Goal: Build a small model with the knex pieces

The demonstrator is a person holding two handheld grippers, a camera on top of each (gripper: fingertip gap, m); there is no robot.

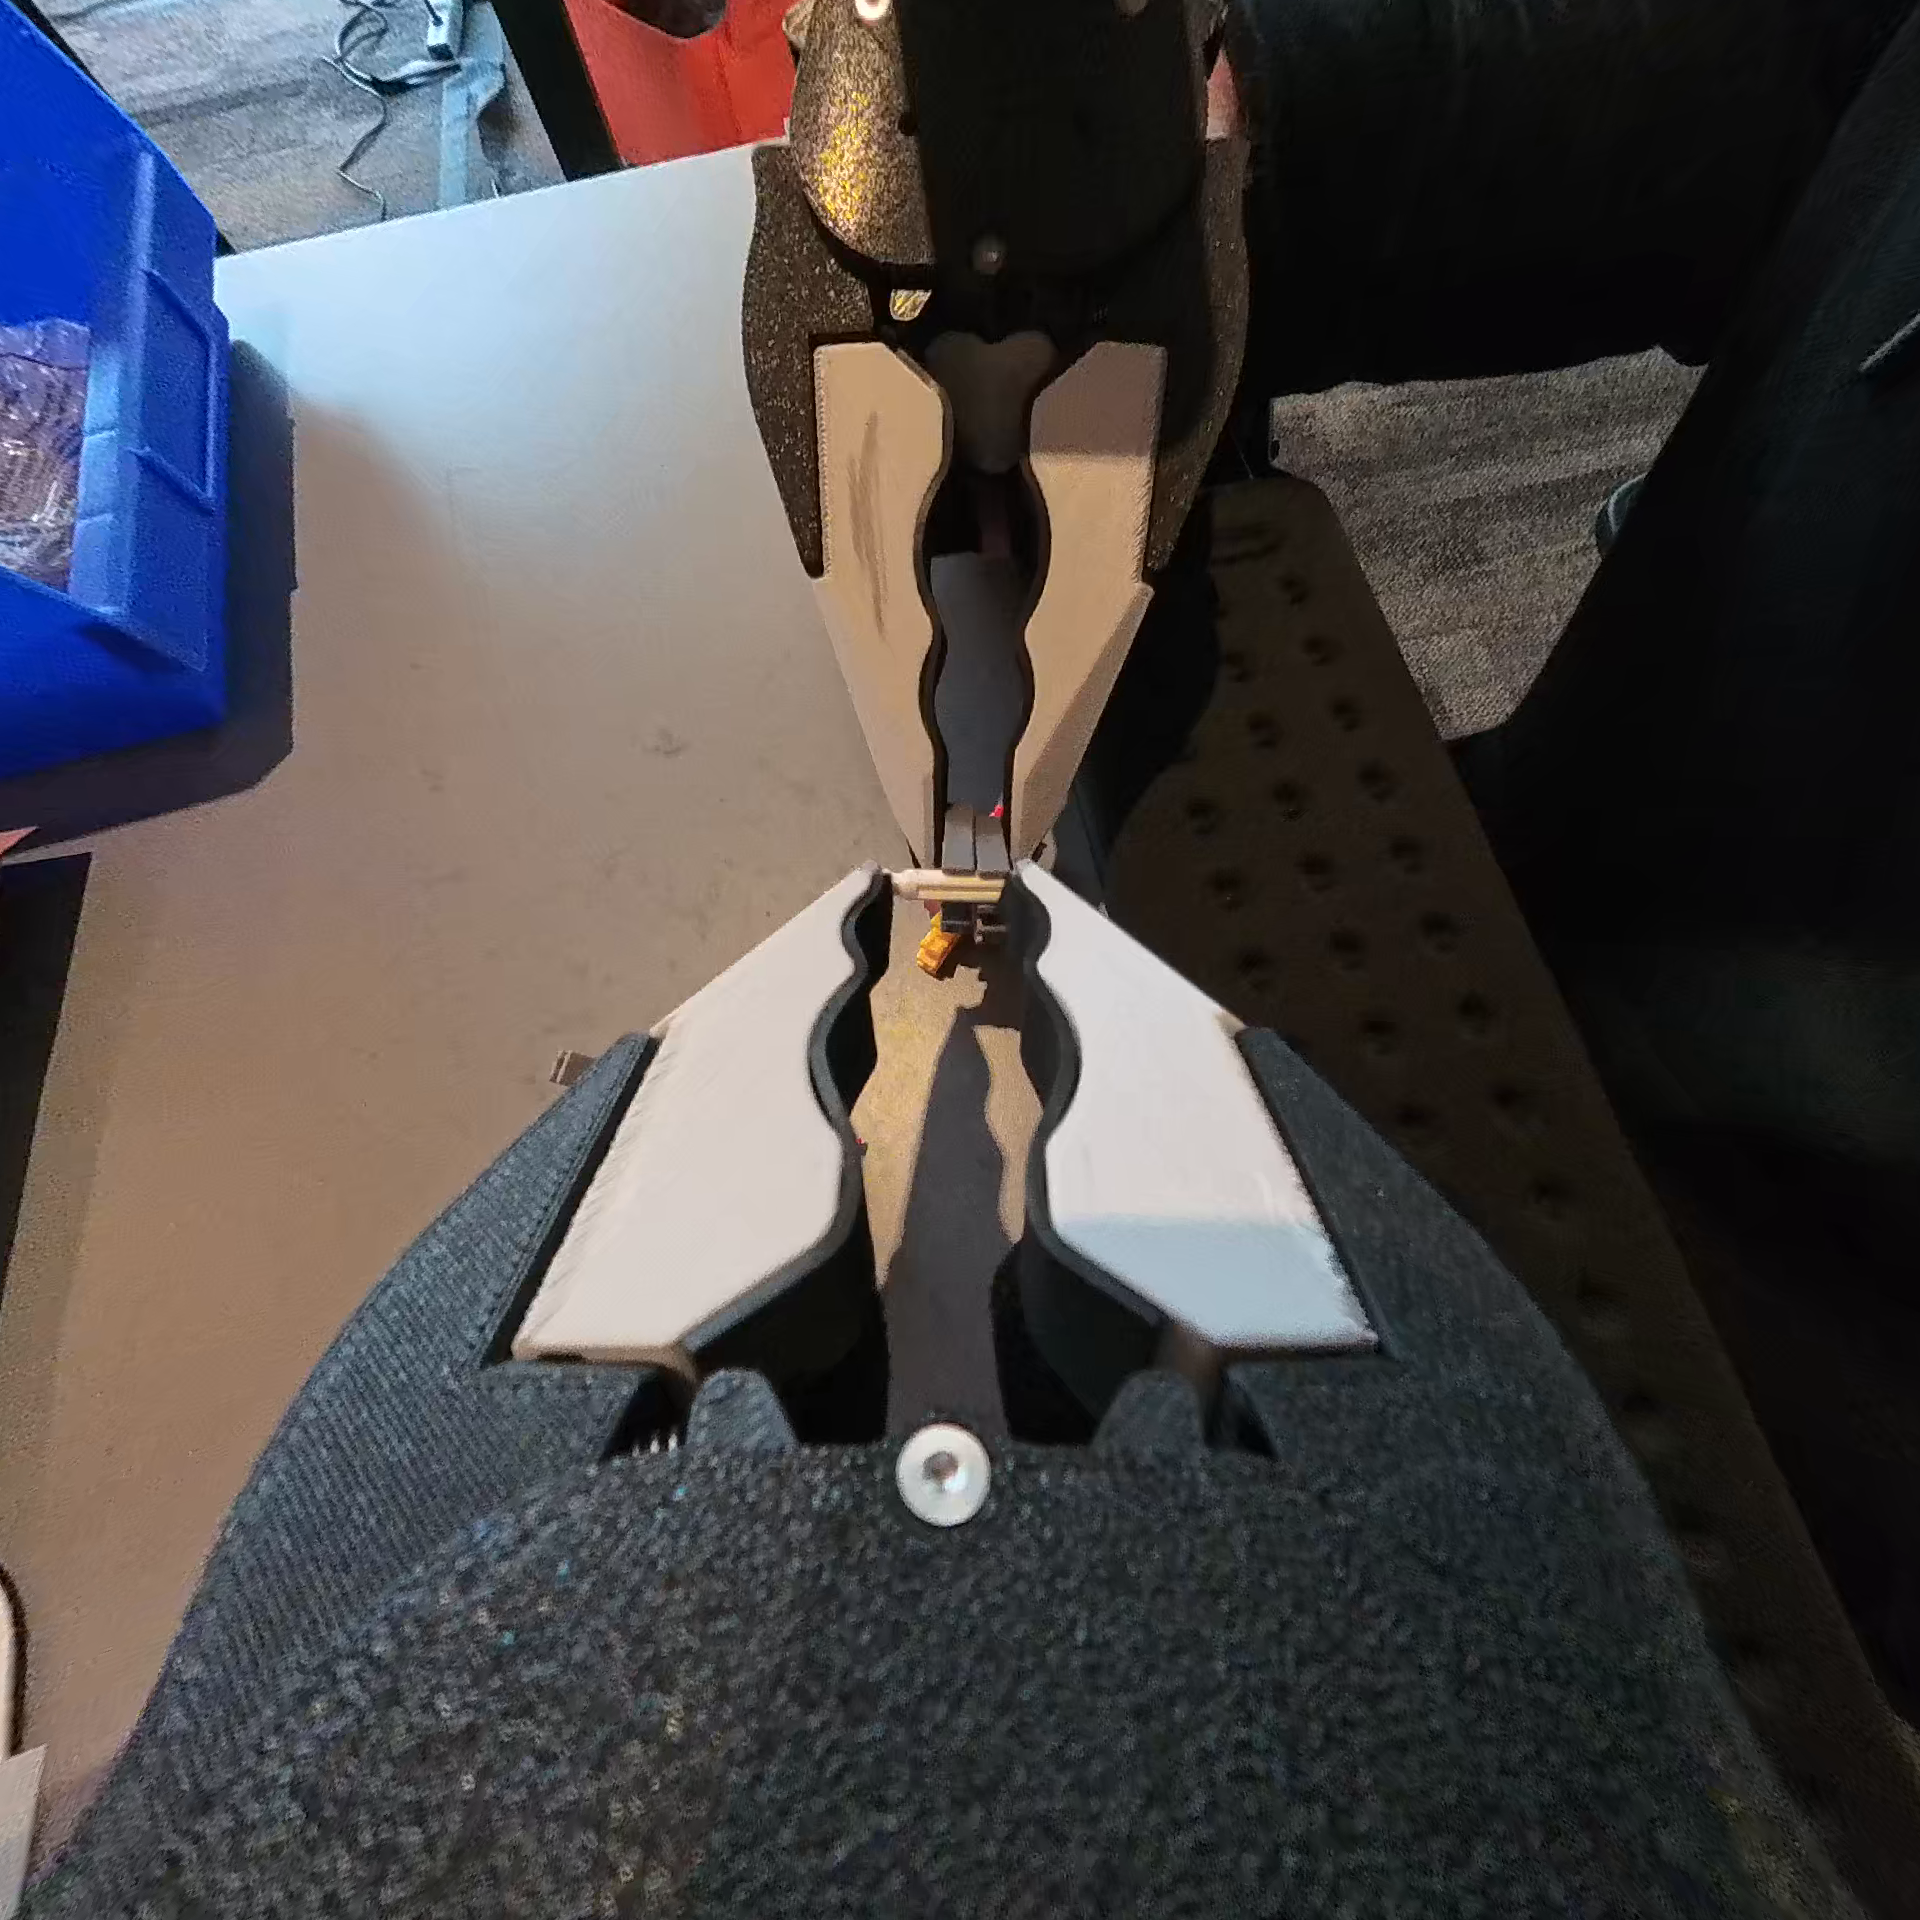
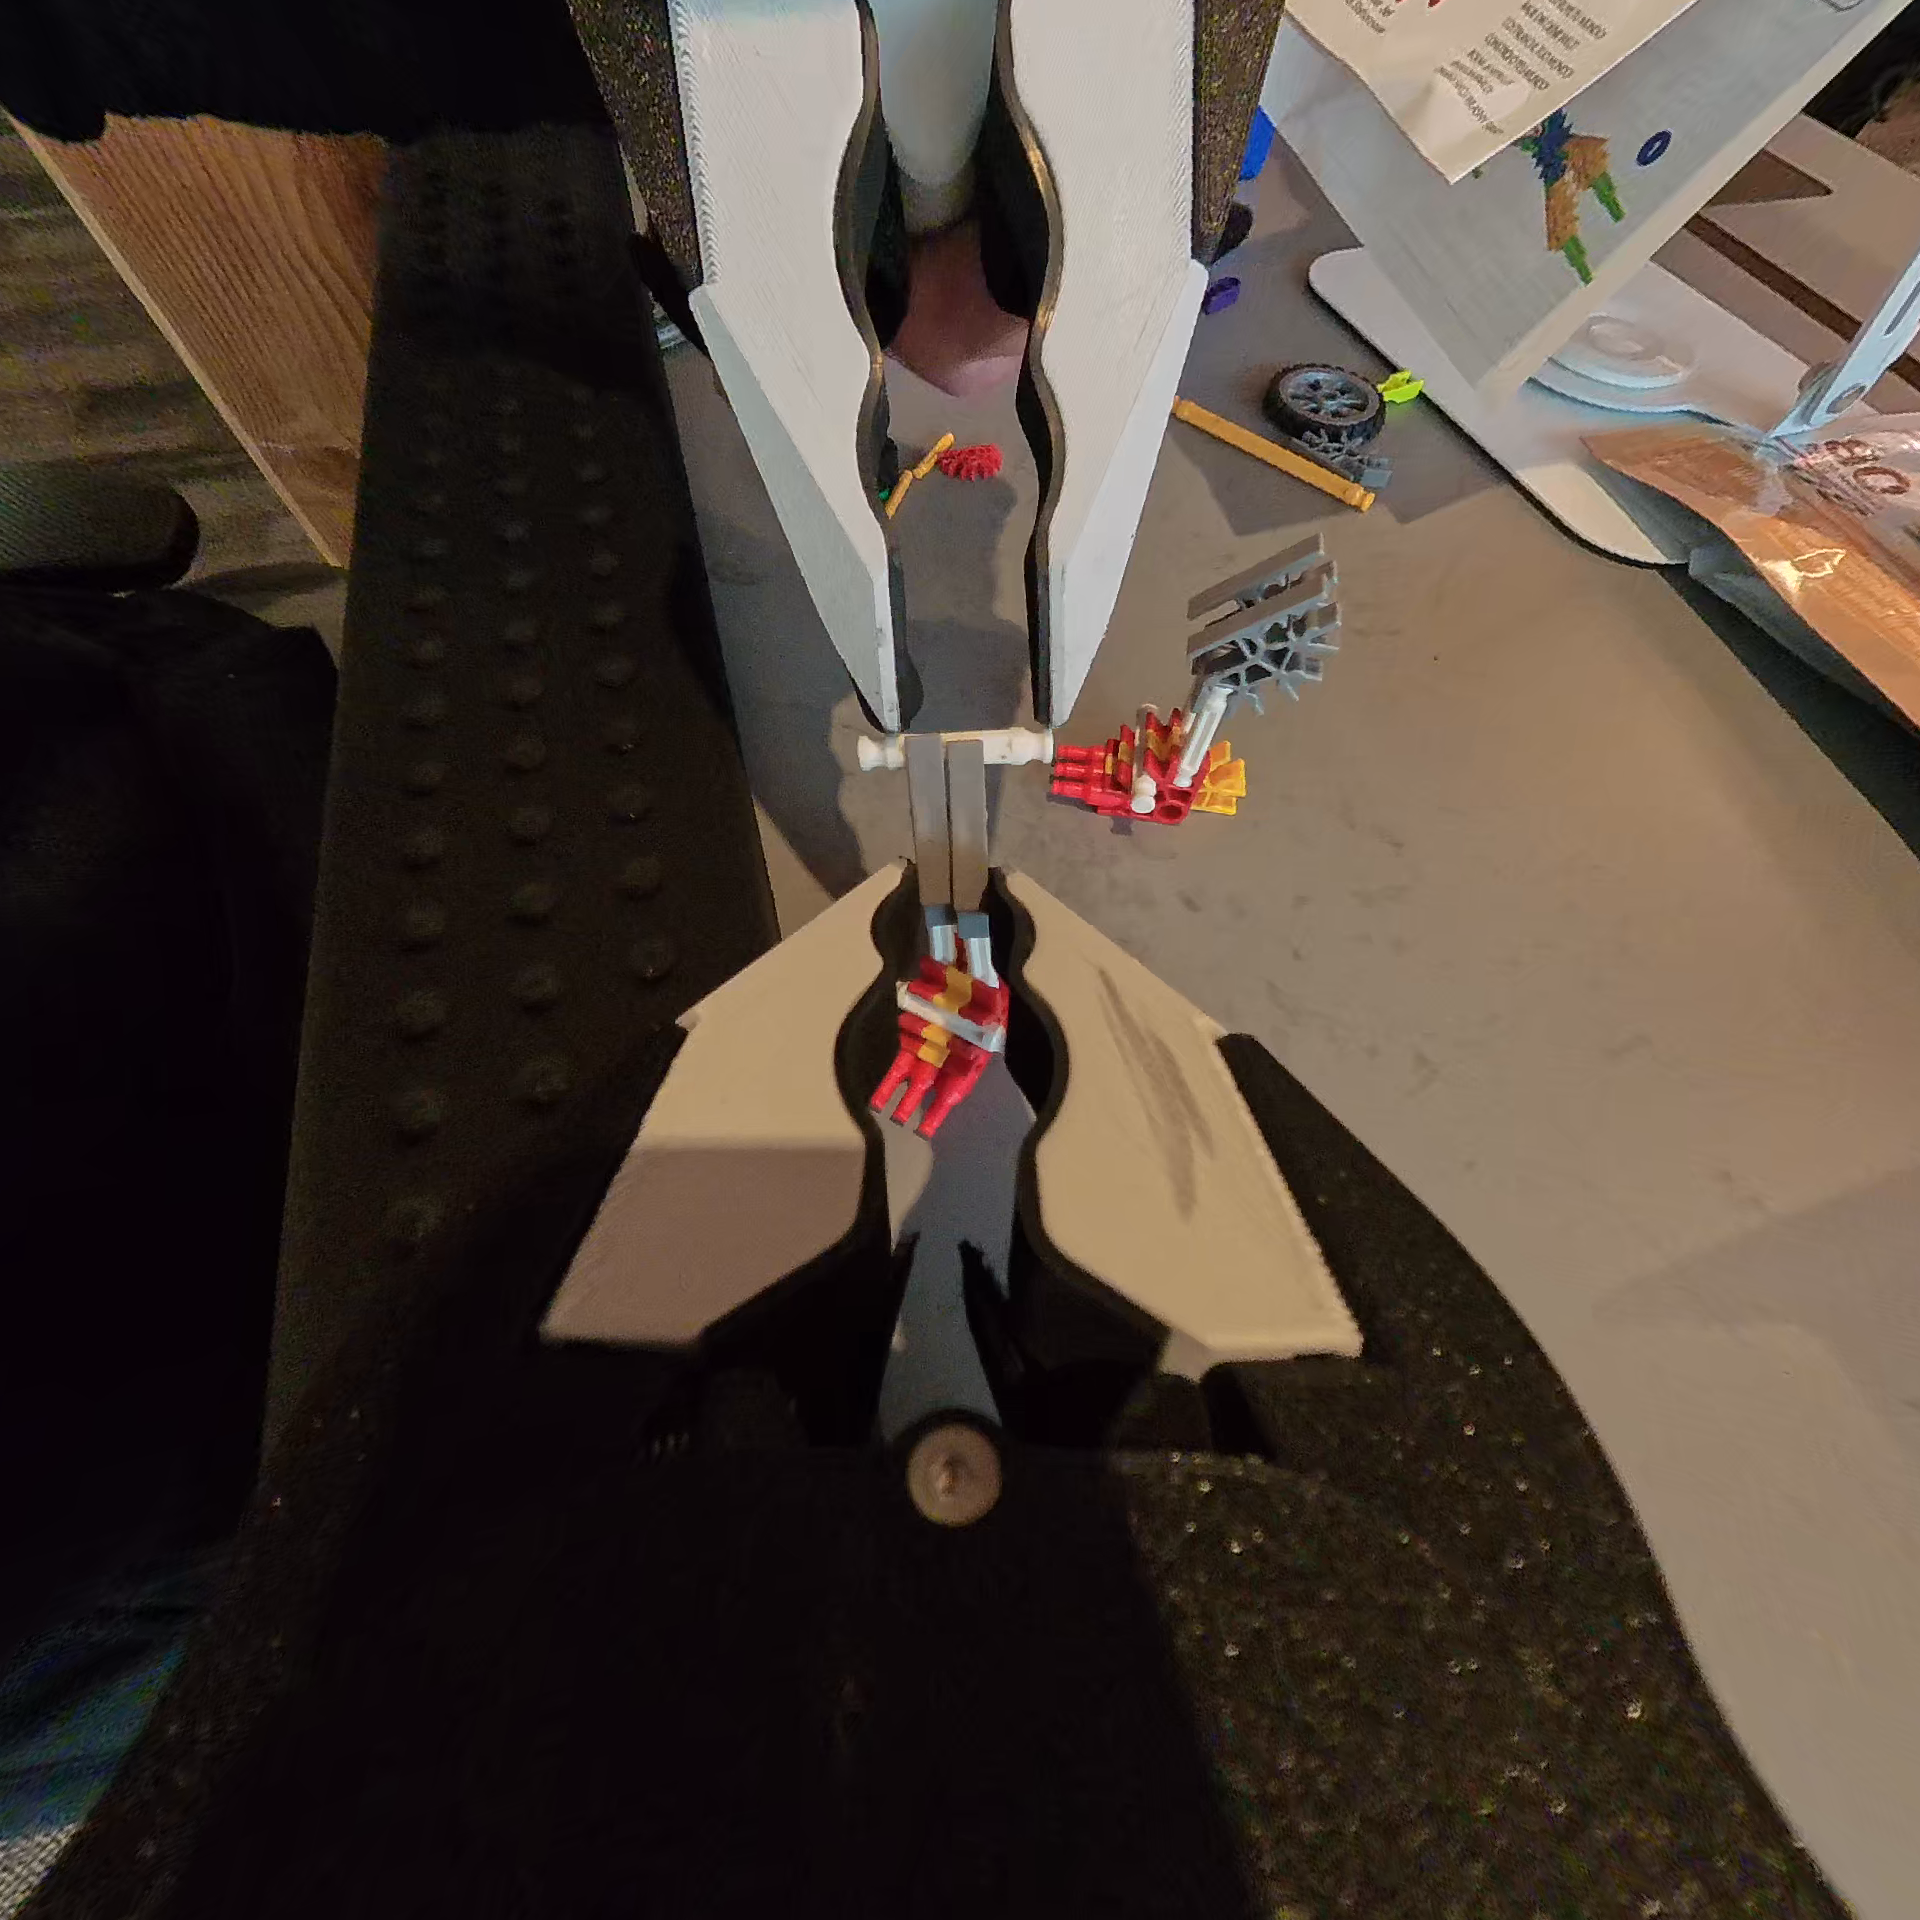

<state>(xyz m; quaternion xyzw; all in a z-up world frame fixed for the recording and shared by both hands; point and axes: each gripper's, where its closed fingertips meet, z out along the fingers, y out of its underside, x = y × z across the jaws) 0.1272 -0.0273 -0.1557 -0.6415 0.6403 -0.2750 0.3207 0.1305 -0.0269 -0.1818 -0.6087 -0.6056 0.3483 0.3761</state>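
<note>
My left gripper (image 1: 948, 878) is shut on a short white rod (image 1: 945, 886), held end to end between its tips. My right gripper (image 2: 954, 878) faces it and is shut on a small toy assembly (image 2: 945, 1013) of red, yellow and grey pieces. Two grey connectors (image 2: 945, 810) stick out of that assembly and meet the white rod (image 2: 1013, 746) at its middle. The left gripper (image 2: 968, 719) reaches in from the top of the right wrist view. The right gripper (image 1: 977, 831) reaches in from the top of the left wrist view.
A second red, yellow and grey assembly (image 2: 1143, 774) lies on the grey table (image 2: 1455, 987). Behind it are a small wheel (image 2: 1325, 405), yellow rod (image 2: 1273, 452), red gear (image 2: 971, 460), white stand with printed sheet (image 2: 1558, 104) and brown bag (image 2: 1818, 551). A blue bin (image 1: 104, 468) and black dotted mat (image 1: 1351, 831) flank the grippers. My two grippers' fingertips are within a few centimetres of each other.
</note>
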